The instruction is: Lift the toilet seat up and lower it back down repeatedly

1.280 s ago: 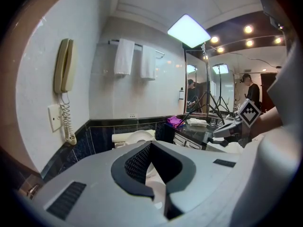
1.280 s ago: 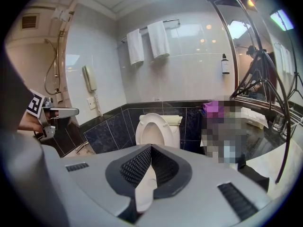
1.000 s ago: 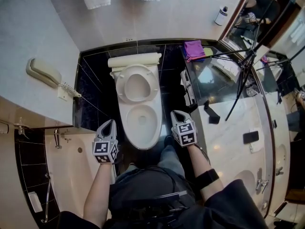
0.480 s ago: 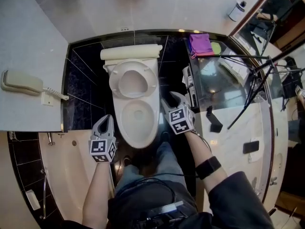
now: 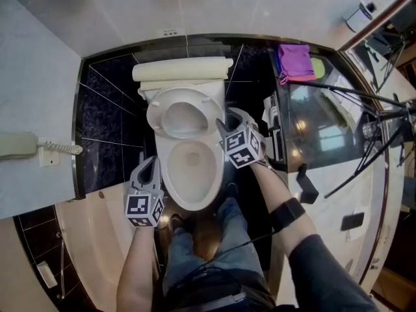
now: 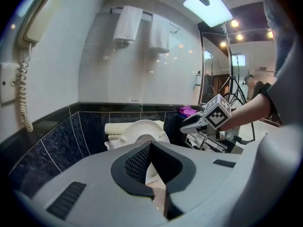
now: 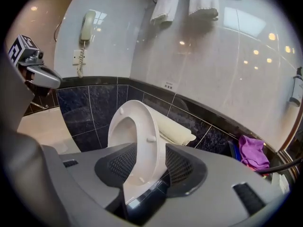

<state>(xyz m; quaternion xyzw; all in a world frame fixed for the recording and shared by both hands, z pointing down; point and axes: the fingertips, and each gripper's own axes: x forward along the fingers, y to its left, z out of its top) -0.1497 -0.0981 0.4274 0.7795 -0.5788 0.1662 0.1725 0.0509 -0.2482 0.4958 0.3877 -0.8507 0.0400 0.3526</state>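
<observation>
From the head view, we see the toilet seat [image 5: 155, 117] raised over the bowl [image 5: 170, 186], with the right gripper [image 5: 226, 119] at its edge. In the left gripper view, our left gripper [image 6: 151, 162] is closed and empty. In the right gripper view, the jaws have just been opening and straddle the seat's rim unclamped.

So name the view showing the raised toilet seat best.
Right gripper view: the toilet seat stands raised, close, underside bumpers plain. Head view foreshortens it from above; left gripper view shows only its upper part.

toilet [image 5: 192, 168] sits hemmed between bathtub [image 5: 88, 236] and vanity counter [image 5: 338, 174], narrow gaps either side.
</observation>
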